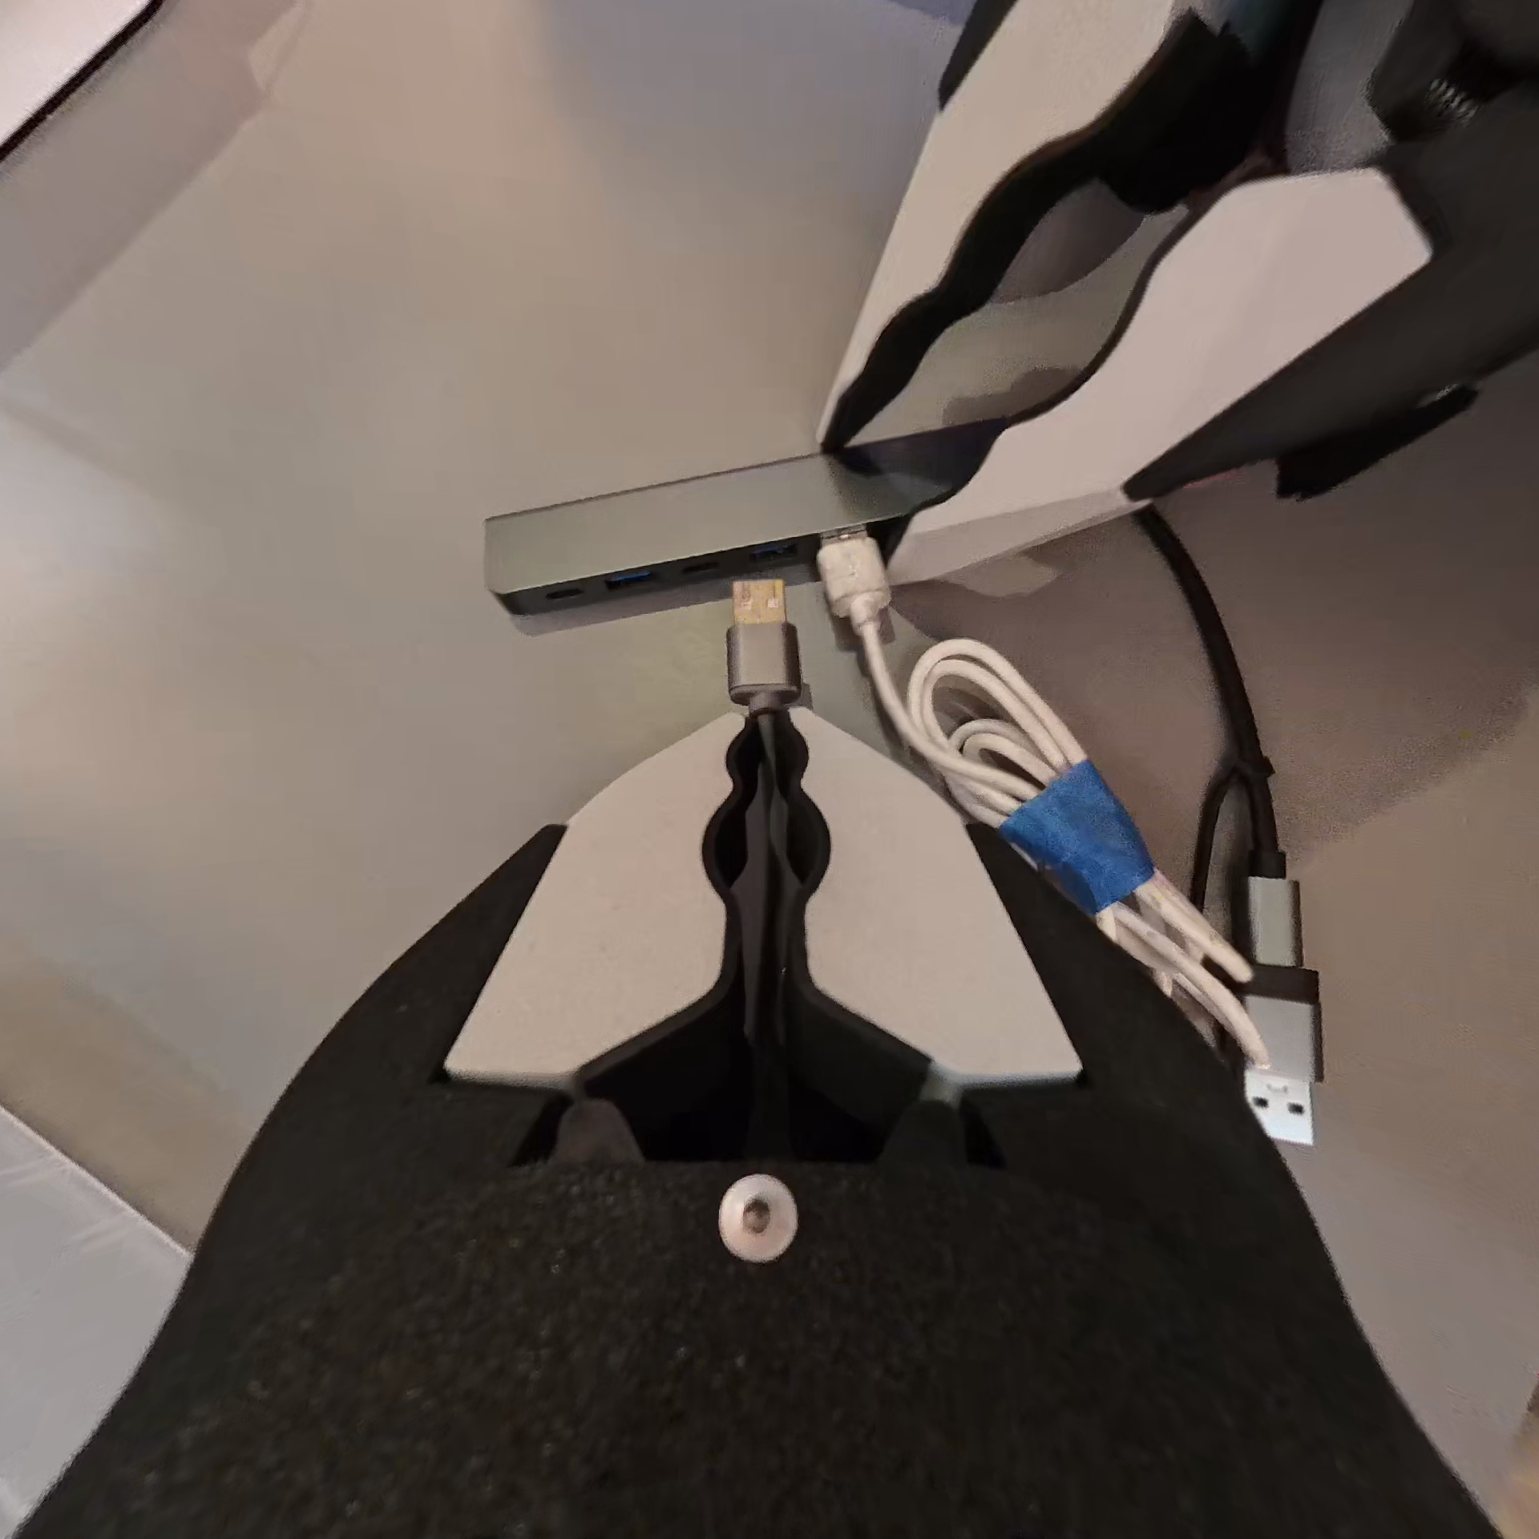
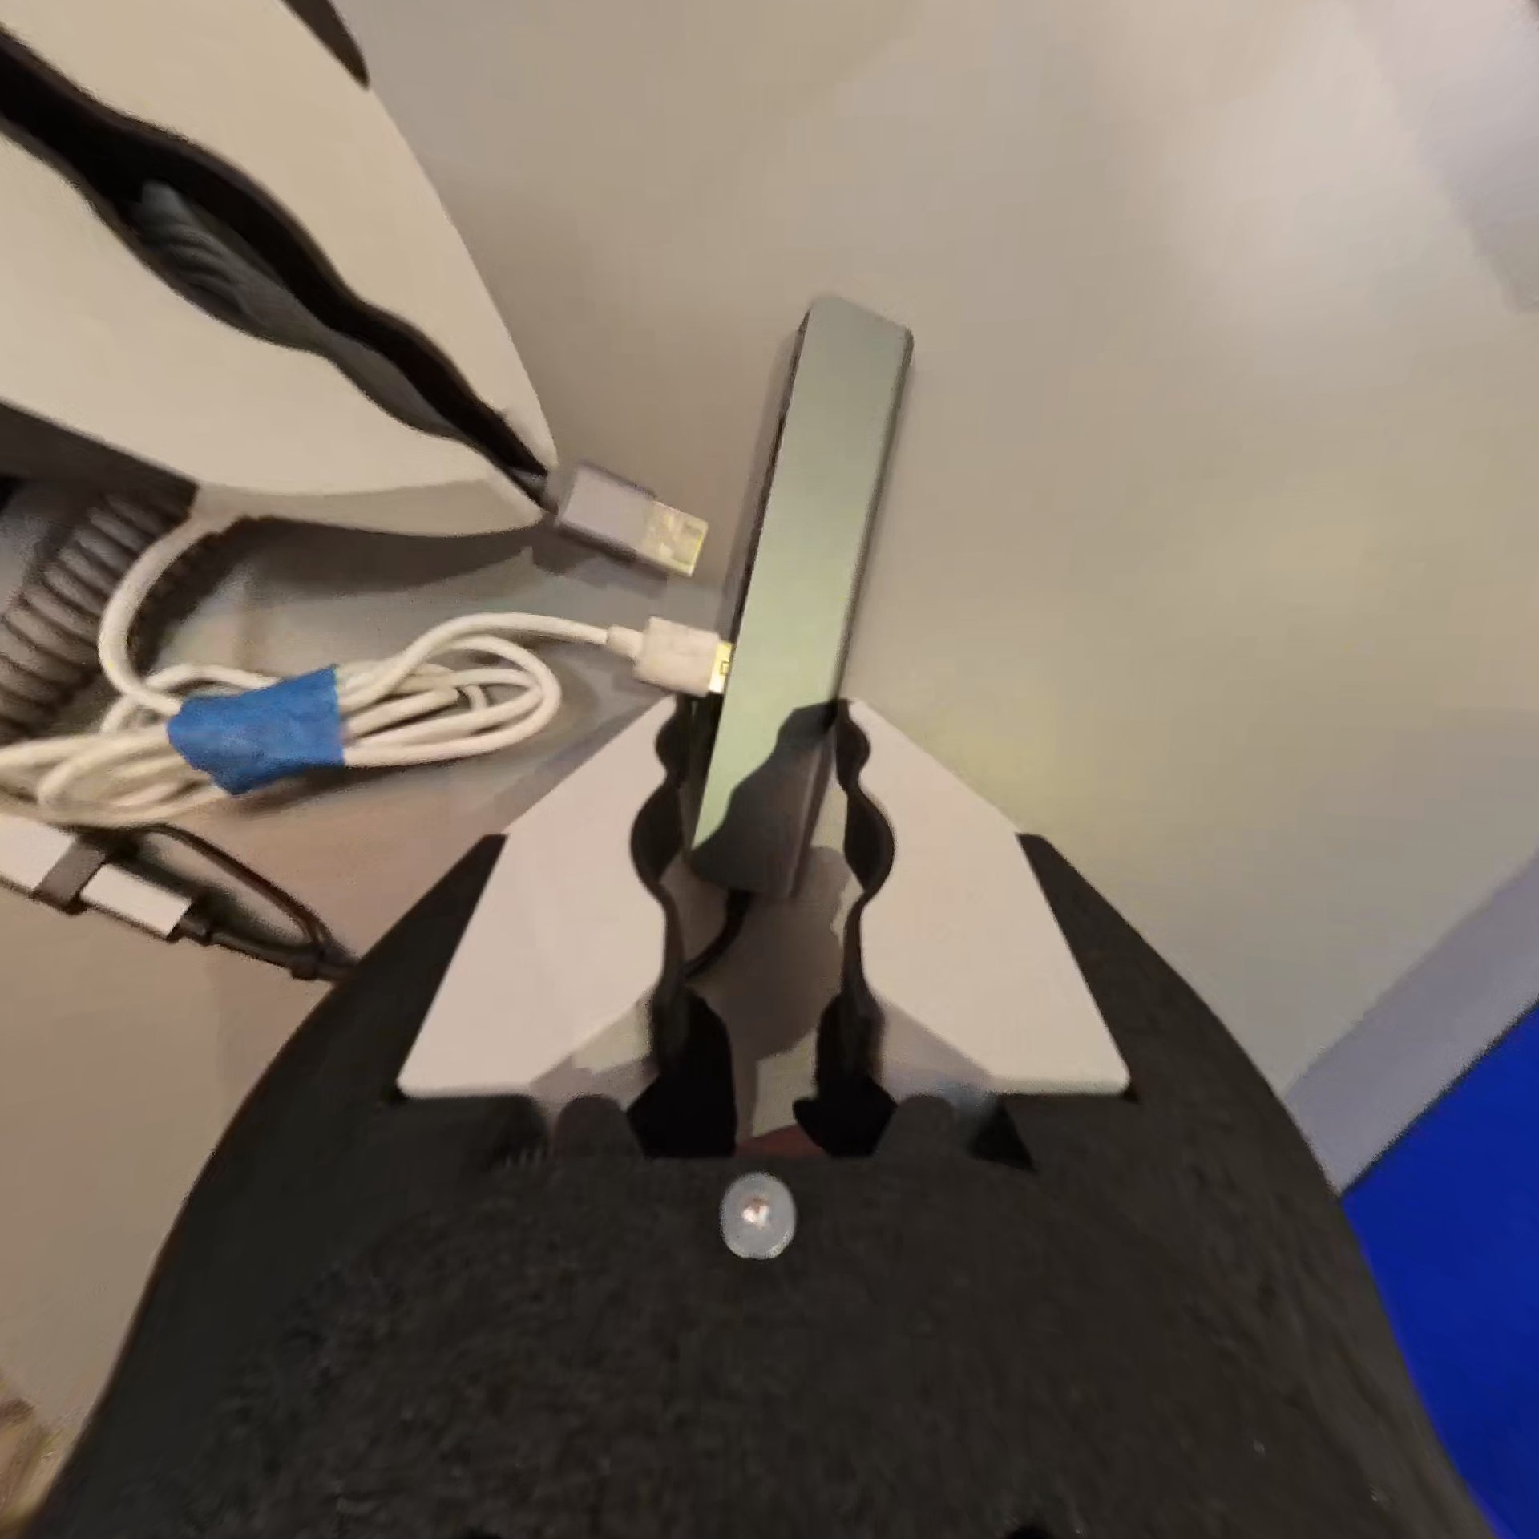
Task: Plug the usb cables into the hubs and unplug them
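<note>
Lying flat on the pale table point(image 1: 333, 416), the grey hub point(image 1: 666, 520) sits just above the middle of the left wrist view, its port side facing six o'clock. A white plug point(image 1: 849, 575) is seated in the port at the hub's three o'clock end, and its white cable point(image 1: 958, 733) runs off toward four o'clock into a coil bound with blue tape point(image 1: 1074, 833).

The grey USB plug point(image 1: 759, 641) hangs just short of the hub's port side, its metal tip pointing at twelve o'clock, close to the ports but not inserted. The left gripper point(image 1: 762, 733) is closed tight on the dark cable right behind that plug, its jaws nearly meeting.

In the right wrist view the hub point(image 2: 799, 583) runs from six toward twelve o'clock, and the right gripper point(image 2: 758, 708) is clamped across its near end, jaws parted only by the hub's width. In the left wrist view this gripper point(image 1: 983, 466) comes in from two o'clock onto the hub's three o'clock end.

A dark cable point(image 1: 1224, 666) curves down the table at three o'clock. Two more grey USB plugs point(image 1: 1278, 999) lie loose at four o'clock, beside the white coil. A blue surface point(image 2: 1457, 1207) shows at four o'clock in the right wrist view.
</note>
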Available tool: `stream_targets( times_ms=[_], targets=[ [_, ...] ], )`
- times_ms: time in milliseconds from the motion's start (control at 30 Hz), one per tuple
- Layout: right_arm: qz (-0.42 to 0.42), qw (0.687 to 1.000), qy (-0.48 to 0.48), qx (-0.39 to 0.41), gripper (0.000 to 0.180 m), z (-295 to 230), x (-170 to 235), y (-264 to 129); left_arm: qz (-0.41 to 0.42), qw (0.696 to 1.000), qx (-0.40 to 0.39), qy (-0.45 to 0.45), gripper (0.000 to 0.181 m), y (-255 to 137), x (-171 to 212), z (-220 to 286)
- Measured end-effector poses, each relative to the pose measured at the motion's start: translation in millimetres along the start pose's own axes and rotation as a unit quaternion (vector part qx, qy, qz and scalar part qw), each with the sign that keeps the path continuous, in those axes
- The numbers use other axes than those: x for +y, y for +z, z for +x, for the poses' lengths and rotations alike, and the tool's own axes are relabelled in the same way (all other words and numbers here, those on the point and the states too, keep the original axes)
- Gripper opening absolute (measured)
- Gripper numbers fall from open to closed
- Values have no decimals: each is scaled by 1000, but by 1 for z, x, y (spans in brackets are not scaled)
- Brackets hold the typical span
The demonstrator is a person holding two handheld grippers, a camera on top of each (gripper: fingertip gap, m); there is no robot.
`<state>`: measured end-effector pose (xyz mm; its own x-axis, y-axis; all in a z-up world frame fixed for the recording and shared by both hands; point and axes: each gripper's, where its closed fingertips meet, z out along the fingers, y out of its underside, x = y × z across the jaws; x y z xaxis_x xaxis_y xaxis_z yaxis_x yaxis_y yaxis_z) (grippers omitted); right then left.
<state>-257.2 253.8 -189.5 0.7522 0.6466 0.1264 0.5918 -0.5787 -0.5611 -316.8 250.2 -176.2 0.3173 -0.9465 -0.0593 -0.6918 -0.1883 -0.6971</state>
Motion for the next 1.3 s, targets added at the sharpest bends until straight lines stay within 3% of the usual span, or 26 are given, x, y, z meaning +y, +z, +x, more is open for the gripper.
stream_targets(
  times_ms=[33, 333, 467, 1300],
  targets=[
    [-5, 1000, 12, 4, 31, 0, 0, 0, 0, 1000, 2, 1, 4, 0, -1, 1],
    [98, 993, -38, 57, 28, 3, -24, -19, 0, 999, -35, 20, 4, -10, -8, -4],
    [146, 985, -48, 82, 28, 3, -34, -33, 37, 999, -29, 0, 4, -19, -20, -4],
    [136, 981, -84, 110, 28, 3, -34, -35, 56, 998, -23, 4, 4, -19, -26, 0]
  ],
)
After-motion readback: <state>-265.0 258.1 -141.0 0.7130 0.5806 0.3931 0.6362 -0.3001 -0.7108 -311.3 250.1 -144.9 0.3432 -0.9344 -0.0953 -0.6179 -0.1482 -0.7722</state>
